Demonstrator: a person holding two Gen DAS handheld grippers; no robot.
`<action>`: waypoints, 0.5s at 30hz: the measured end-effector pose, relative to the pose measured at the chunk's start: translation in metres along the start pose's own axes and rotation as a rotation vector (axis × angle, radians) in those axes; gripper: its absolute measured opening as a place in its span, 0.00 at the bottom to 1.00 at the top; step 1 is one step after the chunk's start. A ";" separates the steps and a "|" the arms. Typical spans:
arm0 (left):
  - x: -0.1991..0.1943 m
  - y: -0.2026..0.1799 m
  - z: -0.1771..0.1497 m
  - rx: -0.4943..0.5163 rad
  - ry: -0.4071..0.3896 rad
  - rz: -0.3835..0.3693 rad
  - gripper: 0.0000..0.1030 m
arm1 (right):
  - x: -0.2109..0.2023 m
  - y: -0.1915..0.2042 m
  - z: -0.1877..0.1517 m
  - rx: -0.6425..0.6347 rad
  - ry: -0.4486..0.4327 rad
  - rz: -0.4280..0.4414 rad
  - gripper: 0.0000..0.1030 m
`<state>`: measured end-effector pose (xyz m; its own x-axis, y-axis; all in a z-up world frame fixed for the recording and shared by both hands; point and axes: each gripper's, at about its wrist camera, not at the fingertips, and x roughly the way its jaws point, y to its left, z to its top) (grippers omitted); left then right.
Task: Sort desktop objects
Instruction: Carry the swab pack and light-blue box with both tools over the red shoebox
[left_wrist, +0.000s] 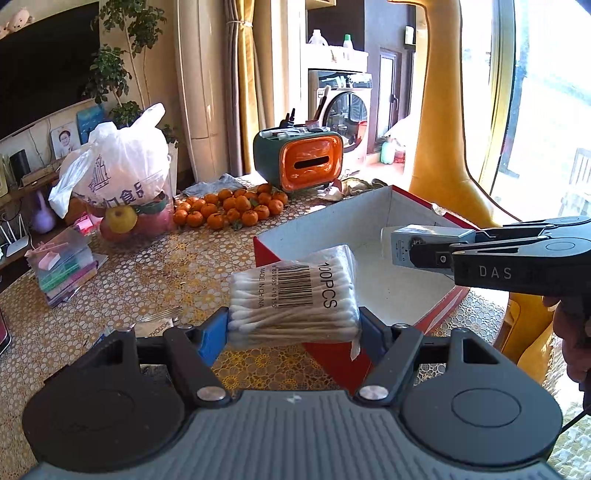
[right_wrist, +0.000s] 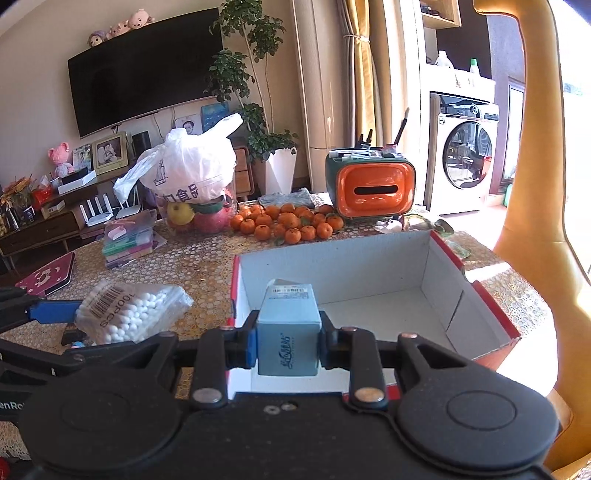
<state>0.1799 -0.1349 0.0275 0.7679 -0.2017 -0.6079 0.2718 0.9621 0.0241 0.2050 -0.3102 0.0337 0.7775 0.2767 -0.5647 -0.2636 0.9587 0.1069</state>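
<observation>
My left gripper (left_wrist: 293, 328) is shut on a clear pack of cotton swabs (left_wrist: 295, 295) and holds it above the table at the near left corner of an open red cardboard box (left_wrist: 332, 225) with a white inside. The pack also shows in the right wrist view (right_wrist: 129, 312). My right gripper (right_wrist: 288, 349) is shut on a small light-blue carton (right_wrist: 288, 332) and holds it over the near edge of the box (right_wrist: 369, 266). In the left wrist view the right gripper (left_wrist: 424, 254) comes in from the right with the carton (left_wrist: 406, 240) over the box.
A pile of small oranges (right_wrist: 284, 221), a white plastic bag over fruit (right_wrist: 188, 173) and an orange-and-green organiser (right_wrist: 369, 184) stand at the table's back. A stack of plastic cases (right_wrist: 129, 240) and a dark red tablet case (right_wrist: 48, 273) lie at left. A yellow chair back (right_wrist: 532, 184) rises at right.
</observation>
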 end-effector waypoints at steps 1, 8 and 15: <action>0.005 -0.002 0.002 0.004 0.003 -0.007 0.70 | 0.002 -0.004 0.000 0.002 0.002 -0.007 0.28; 0.039 -0.011 0.011 0.033 0.045 -0.039 0.70 | 0.017 -0.032 -0.003 0.018 0.022 -0.056 0.28; 0.066 -0.023 0.022 0.091 0.070 -0.059 0.70 | 0.031 -0.051 -0.003 0.013 0.048 -0.084 0.28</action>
<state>0.2371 -0.1745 0.0042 0.7074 -0.2411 -0.6645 0.3695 0.9275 0.0568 0.2412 -0.3510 0.0077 0.7683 0.1917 -0.6107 -0.1908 0.9793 0.0673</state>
